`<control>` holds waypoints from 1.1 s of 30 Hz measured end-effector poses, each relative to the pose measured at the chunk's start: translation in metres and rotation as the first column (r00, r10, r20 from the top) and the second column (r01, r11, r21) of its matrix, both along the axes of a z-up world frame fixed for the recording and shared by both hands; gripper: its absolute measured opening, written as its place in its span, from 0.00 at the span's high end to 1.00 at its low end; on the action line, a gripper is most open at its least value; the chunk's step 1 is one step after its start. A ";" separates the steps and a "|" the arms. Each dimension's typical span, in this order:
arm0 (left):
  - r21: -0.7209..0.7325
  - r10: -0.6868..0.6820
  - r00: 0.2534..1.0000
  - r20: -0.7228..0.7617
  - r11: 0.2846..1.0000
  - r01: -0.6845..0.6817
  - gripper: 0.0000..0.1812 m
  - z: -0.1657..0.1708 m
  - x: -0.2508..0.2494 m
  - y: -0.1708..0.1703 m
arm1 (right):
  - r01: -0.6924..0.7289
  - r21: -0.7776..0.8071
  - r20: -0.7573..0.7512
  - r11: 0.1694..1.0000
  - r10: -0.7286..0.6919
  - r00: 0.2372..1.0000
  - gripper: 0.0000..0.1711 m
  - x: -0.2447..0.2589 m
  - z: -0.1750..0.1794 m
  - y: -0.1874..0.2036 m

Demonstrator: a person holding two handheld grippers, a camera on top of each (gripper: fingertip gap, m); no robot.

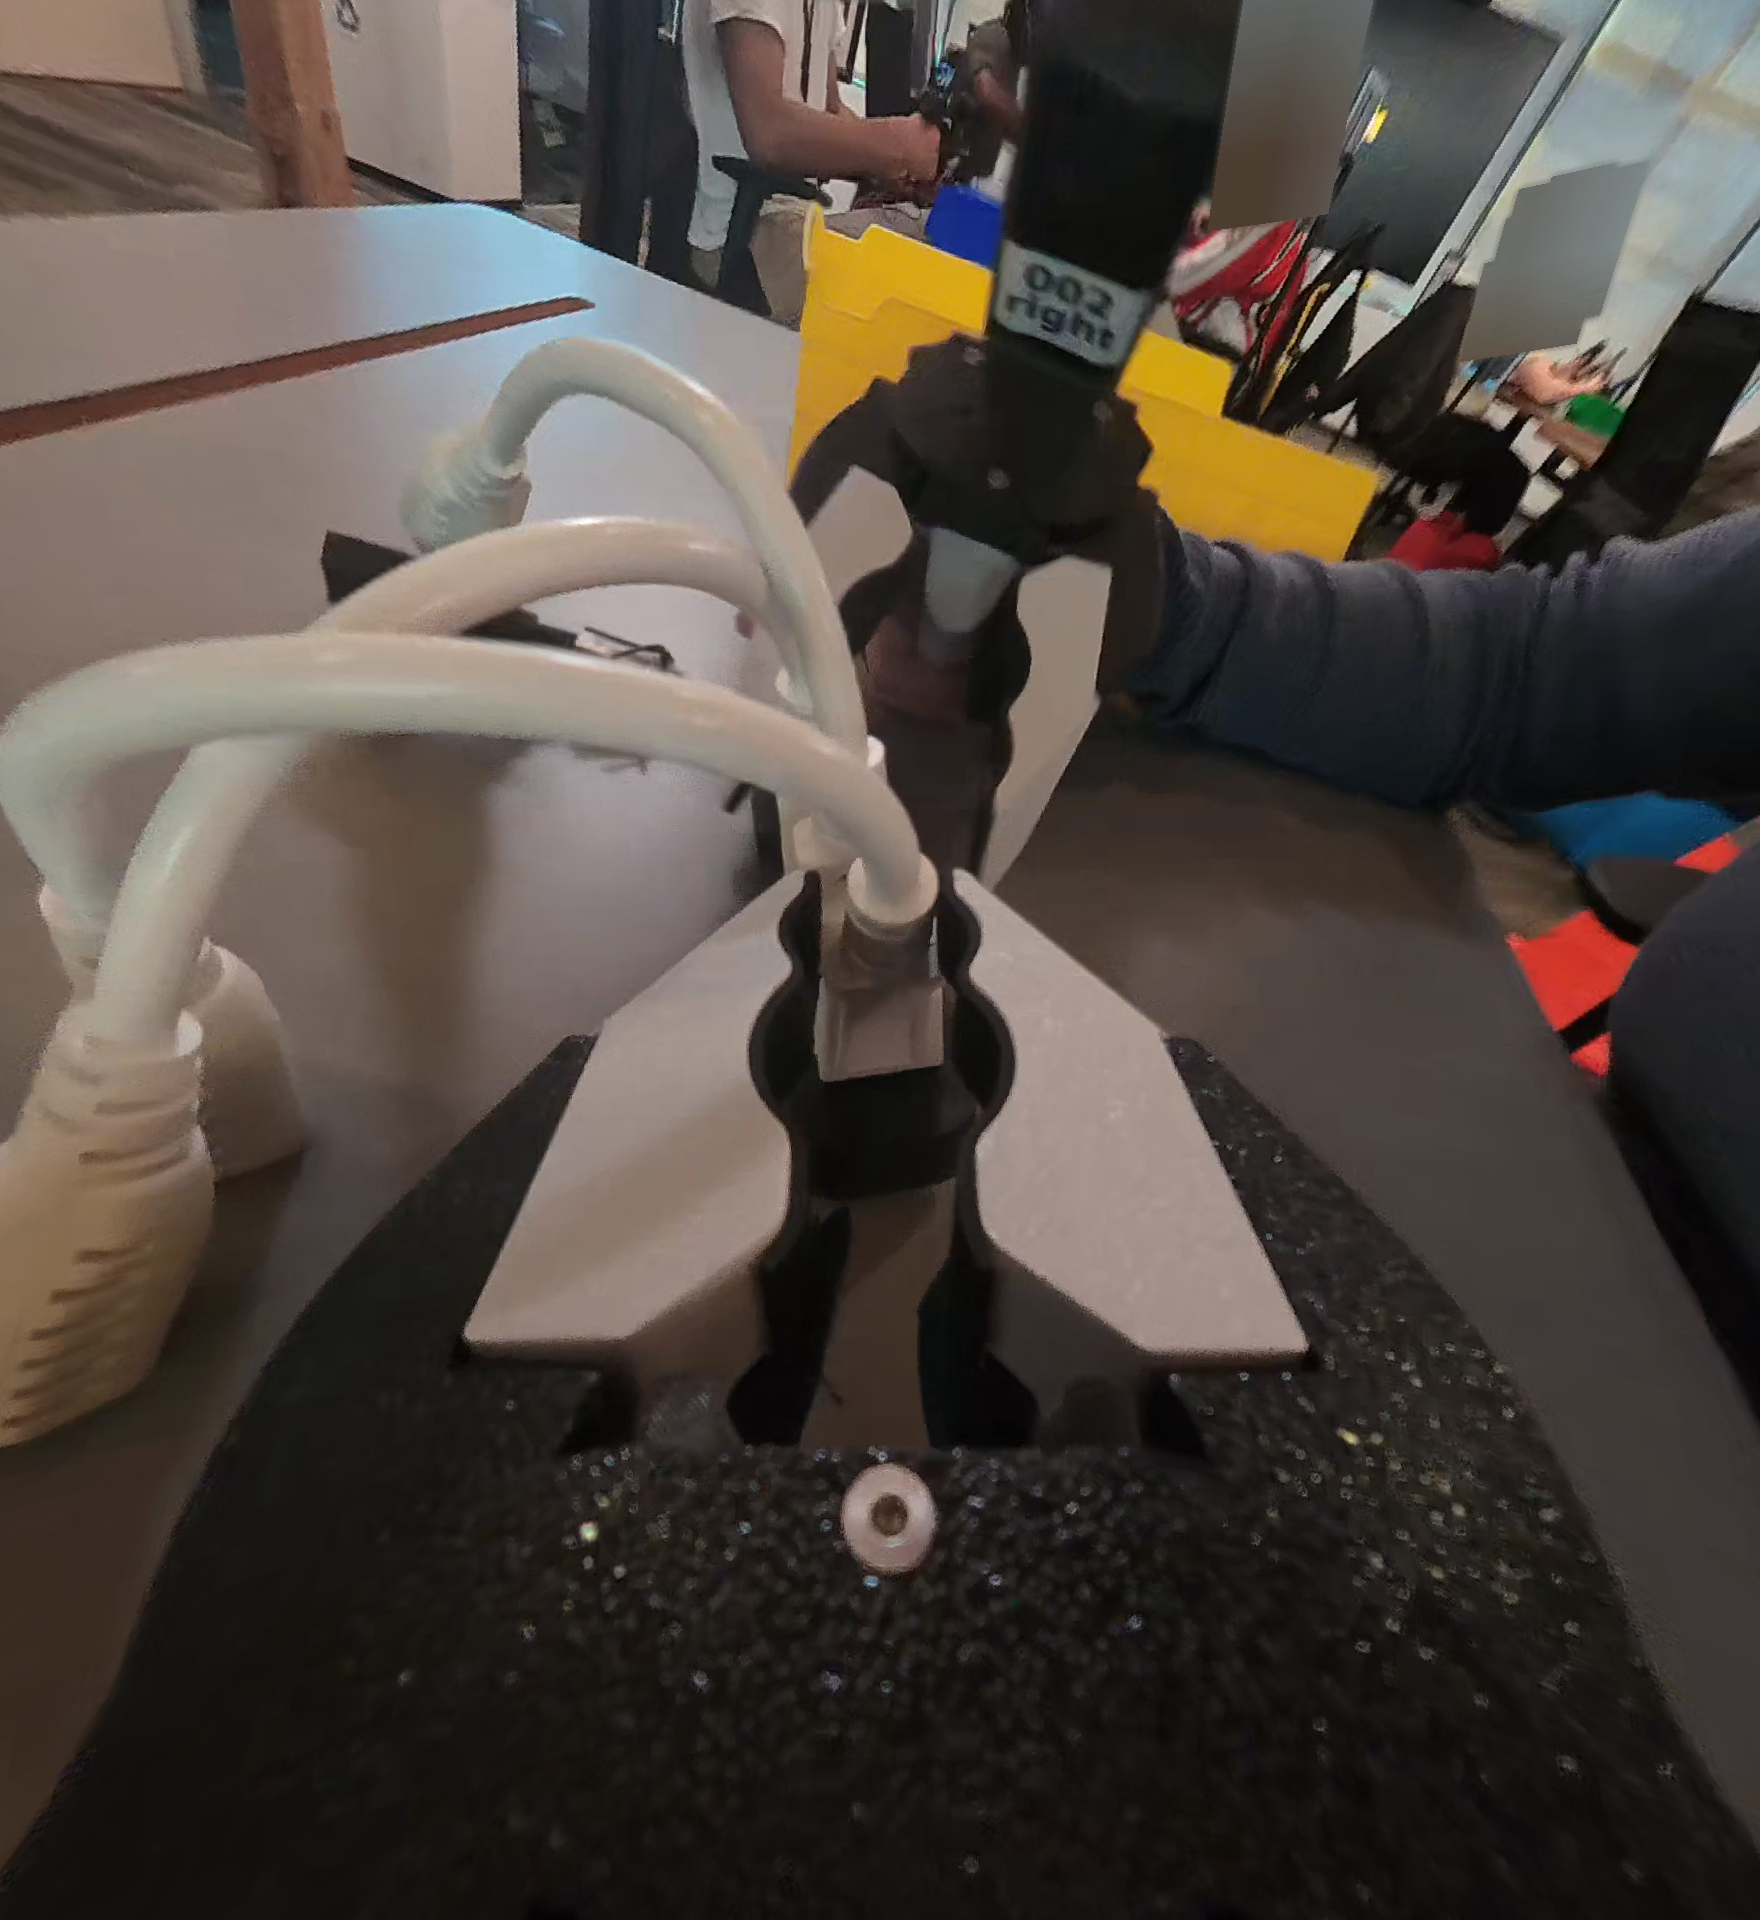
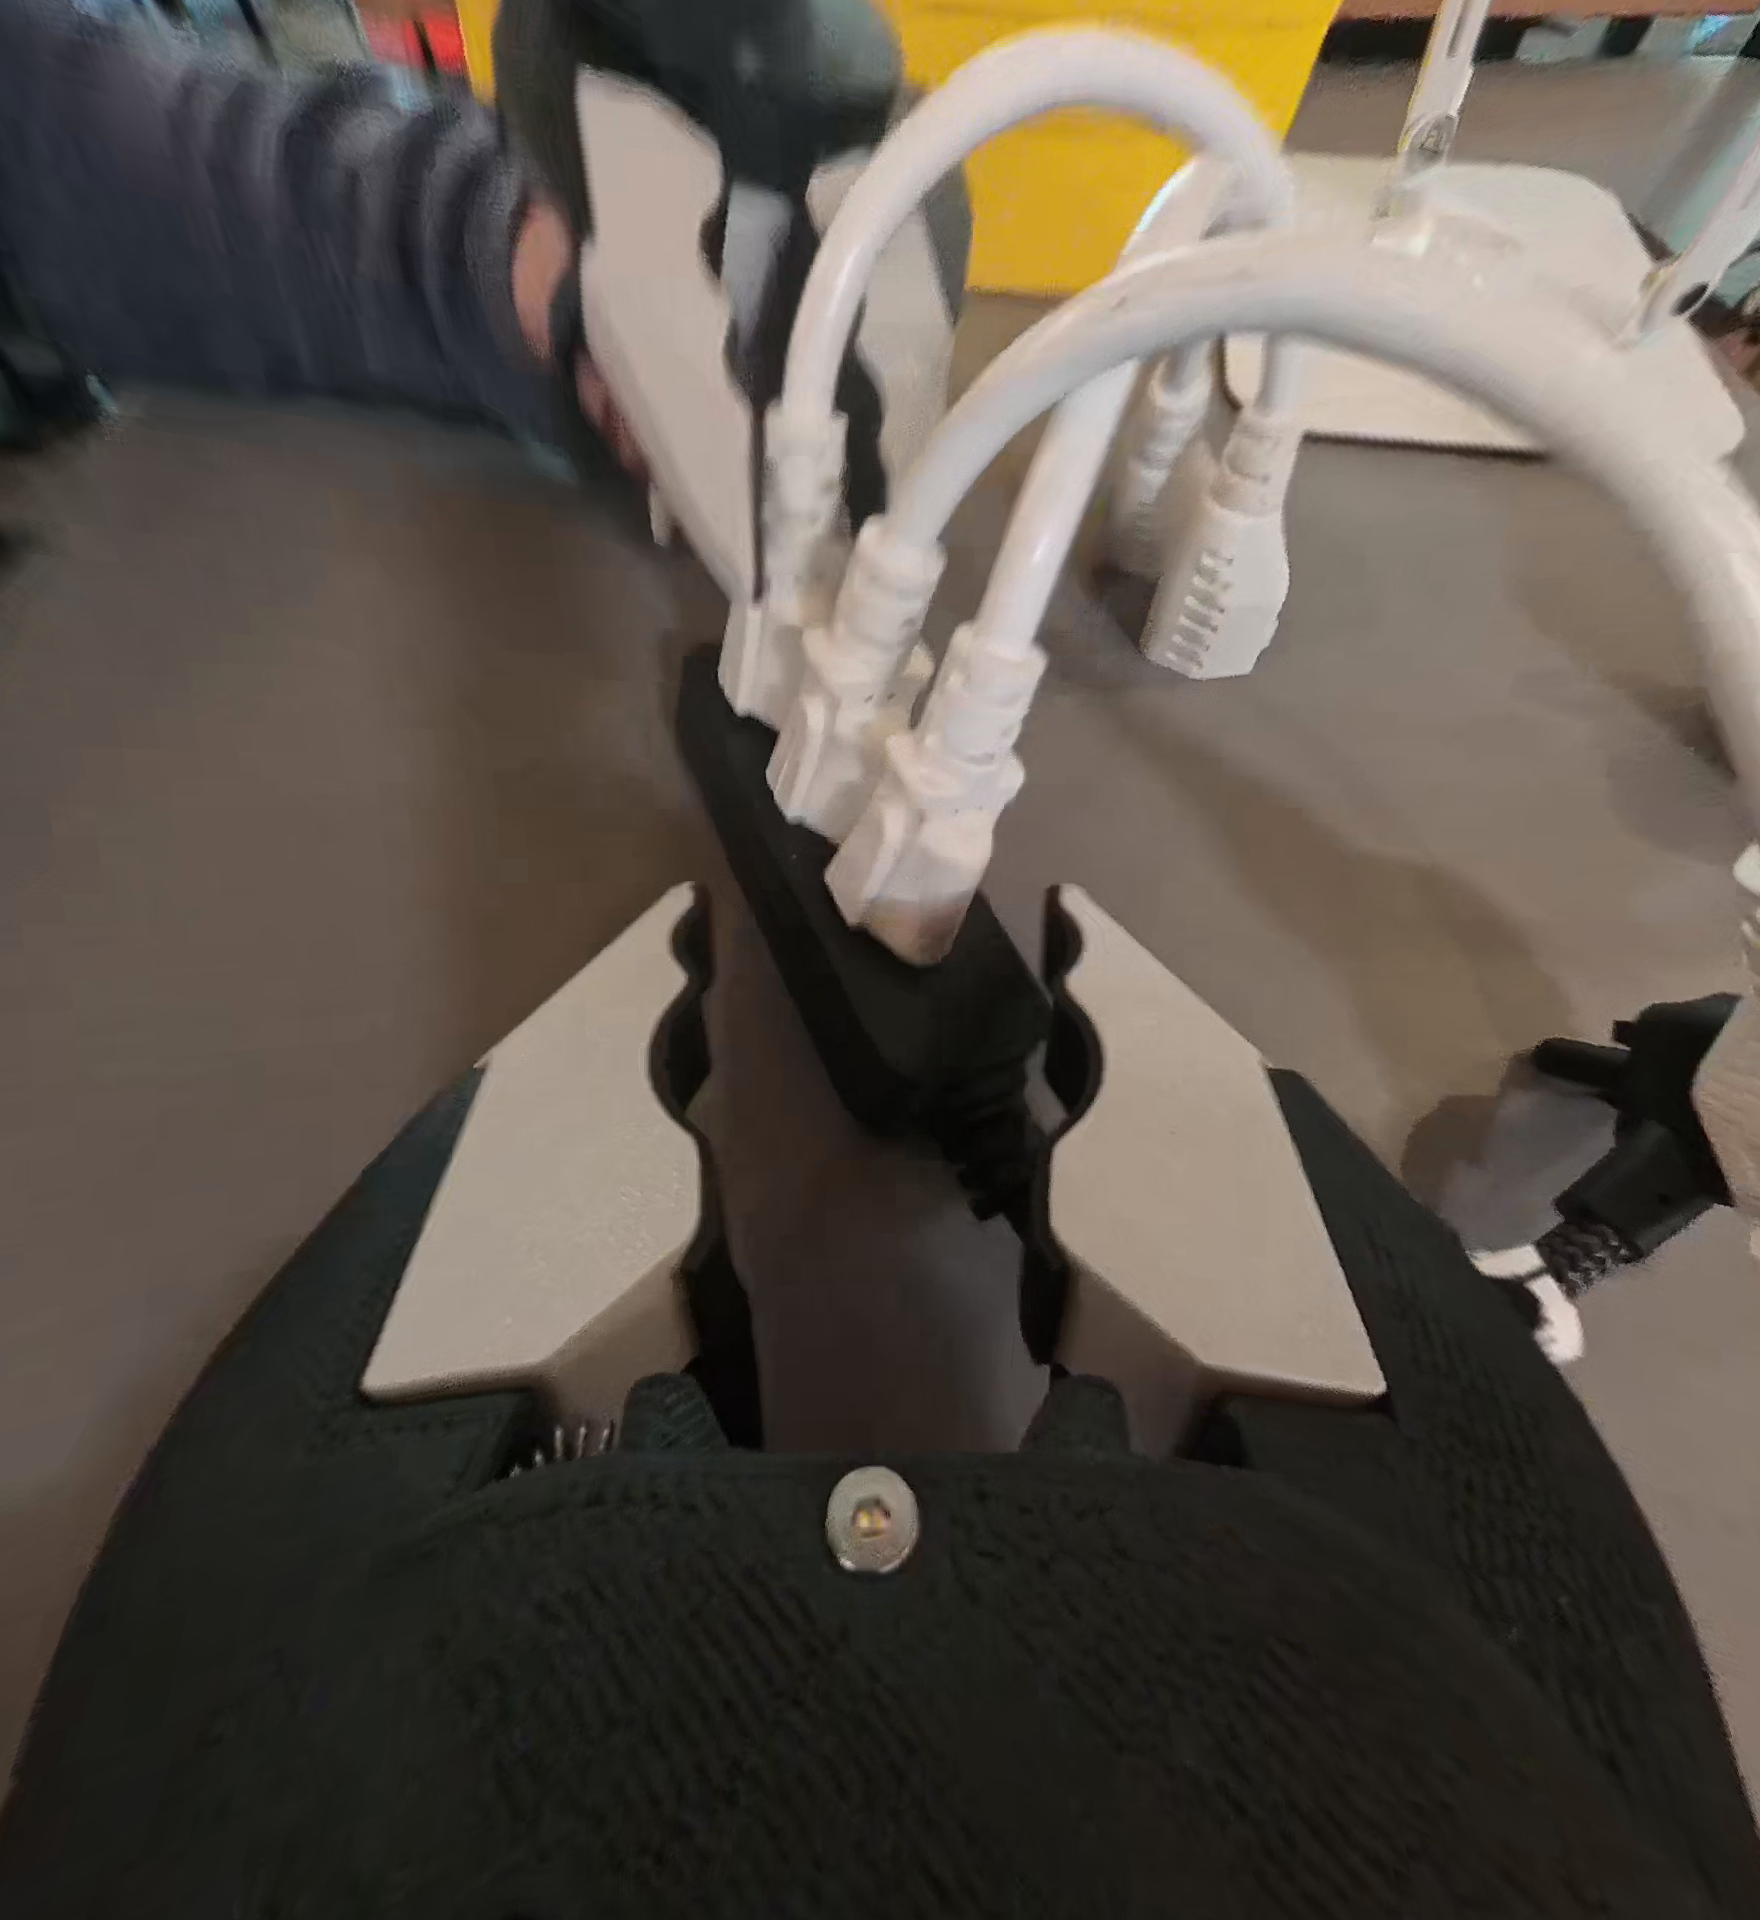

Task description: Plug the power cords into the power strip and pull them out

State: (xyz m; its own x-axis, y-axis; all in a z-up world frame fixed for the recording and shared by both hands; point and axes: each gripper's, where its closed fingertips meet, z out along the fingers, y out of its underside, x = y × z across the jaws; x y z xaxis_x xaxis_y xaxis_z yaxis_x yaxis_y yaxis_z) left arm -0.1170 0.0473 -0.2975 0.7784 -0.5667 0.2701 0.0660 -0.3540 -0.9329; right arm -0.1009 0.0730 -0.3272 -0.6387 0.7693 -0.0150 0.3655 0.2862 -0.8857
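Observation:
A black power strip [image 2: 886, 997] lies on the grey table [image 2: 284, 779] with three white plugs standing in it in a row. My left gripper [image 1: 881, 904] is shut on the white plug [image 1: 881, 1003] at the strip's far end as the right wrist view shows it [image 2: 767, 623]; the black strip [image 1: 886, 1138] sits just under it. My right gripper [image 2: 876, 935] is open and straddles the strip's near end, beside the nearest plug [image 2: 917, 842]. The white cords [image 1: 419, 675] arch up and away; their free connector ends [image 1: 65, 1236] rest on the table.
A yellow bin [image 1: 1250, 468] stands past the table's far edge. A white base [image 2: 1478, 312] sits at the back right. A black plug on a braided cord [image 2: 1634, 1143] lies to the right. A dark sleeve [image 1: 1478, 644] reaches in. A person [image 1: 751, 114] stands in the background. Spacing between my two grippers at the tips: around 5 centimetres.

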 end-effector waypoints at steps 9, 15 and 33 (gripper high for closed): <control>0.096 -0.068 0.986 -0.154 0.992 0.083 0.92 0.000 0.014 -0.005 | -0.101 -0.112 0.068 0.989 0.109 0.992 0.57 -0.005 0.002 -0.017; 0.123 -0.050 0.981 -0.187 0.990 0.074 0.92 0.000 0.014 -0.005 | -0.158 -0.065 0.216 0.985 0.168 0.962 0.73 -0.004 -0.020 -0.028; 0.066 0.046 0.979 -0.201 0.997 -0.034 0.92 0.001 0.009 0.004 | -0.059 0.135 0.270 0.989 0.021 0.963 0.74 -0.007 -0.027 -0.025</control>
State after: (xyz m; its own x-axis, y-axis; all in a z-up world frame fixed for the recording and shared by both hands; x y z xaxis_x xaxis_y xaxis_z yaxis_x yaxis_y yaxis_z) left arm -0.1079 0.0509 -0.2965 0.8358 -0.5445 0.0707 -0.1129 -0.2964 -0.9484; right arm -0.1077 0.0479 -0.3547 -0.6565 0.7497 -0.0832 0.5690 0.4198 -0.7072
